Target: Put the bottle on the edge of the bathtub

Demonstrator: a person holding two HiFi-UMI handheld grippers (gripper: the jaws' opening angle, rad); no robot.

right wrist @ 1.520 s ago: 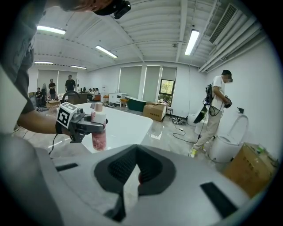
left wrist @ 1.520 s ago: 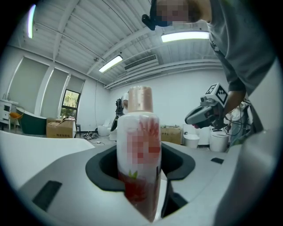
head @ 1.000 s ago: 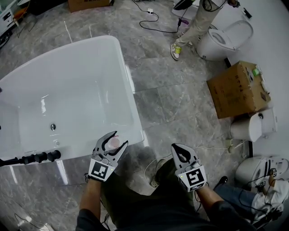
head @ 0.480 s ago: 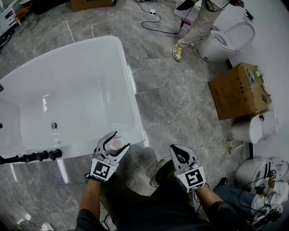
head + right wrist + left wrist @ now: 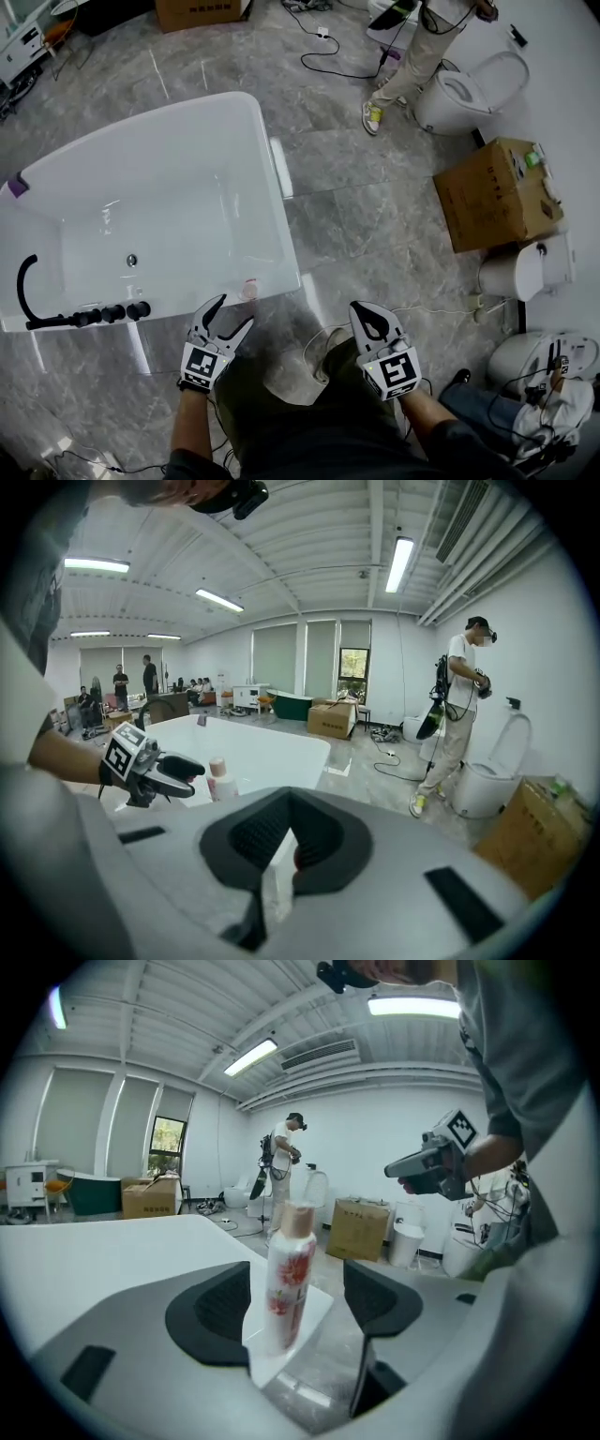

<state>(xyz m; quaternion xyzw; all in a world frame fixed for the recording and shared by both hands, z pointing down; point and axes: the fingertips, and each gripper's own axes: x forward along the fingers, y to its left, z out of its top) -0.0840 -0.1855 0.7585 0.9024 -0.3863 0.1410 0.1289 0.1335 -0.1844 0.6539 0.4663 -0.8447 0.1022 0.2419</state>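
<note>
A small white bottle with a red flower print and a pinkish cap stands upright on the near right corner of the white bathtub's rim. My left gripper sits just short of it, jaws opening and apart from it. In the left gripper view the bottle stands between and beyond the dark pads, untouched. My right gripper hangs over the floor to the right, shut and empty. From the right gripper view I see the bottle and the left gripper beside it.
A black faucet stands on the tub's near rim at the left. A cardboard box, toilets and a standing person are on the right and at the back. Cables lie on the grey floor.
My left gripper has opened, let go of the bottle and drawn back toward me. The bottle stays upright on the tub's corner. The right gripper has hardly moved.
</note>
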